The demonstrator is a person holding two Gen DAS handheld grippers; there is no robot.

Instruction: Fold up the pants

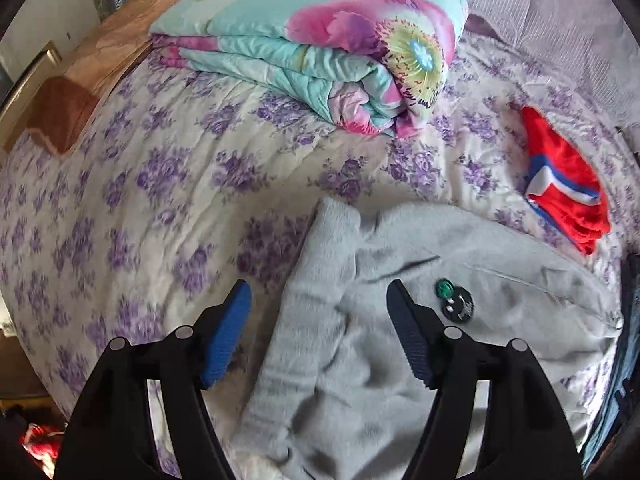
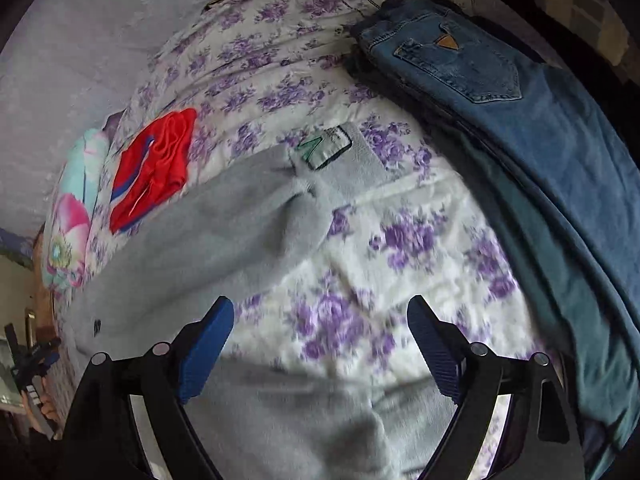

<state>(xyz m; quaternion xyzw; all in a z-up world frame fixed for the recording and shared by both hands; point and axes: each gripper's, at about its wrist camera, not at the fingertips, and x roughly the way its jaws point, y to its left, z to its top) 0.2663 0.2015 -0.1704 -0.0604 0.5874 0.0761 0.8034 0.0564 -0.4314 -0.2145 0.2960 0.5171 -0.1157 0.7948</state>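
Left hand-held gripper [image 1: 320,300], jaws apart, above grey pants [image 1: 400,360].

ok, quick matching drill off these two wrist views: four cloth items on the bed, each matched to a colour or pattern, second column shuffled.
Items:
1. sweatpants
2. jeans
3. folded quilt
4. small folded garment

Colour or pattern:
A. red with blue and white stripes
B. plain grey
C. turquoise with big pink flowers
D. blue denim

Pairs: 1-B, 2-D, 3-C, 4-A
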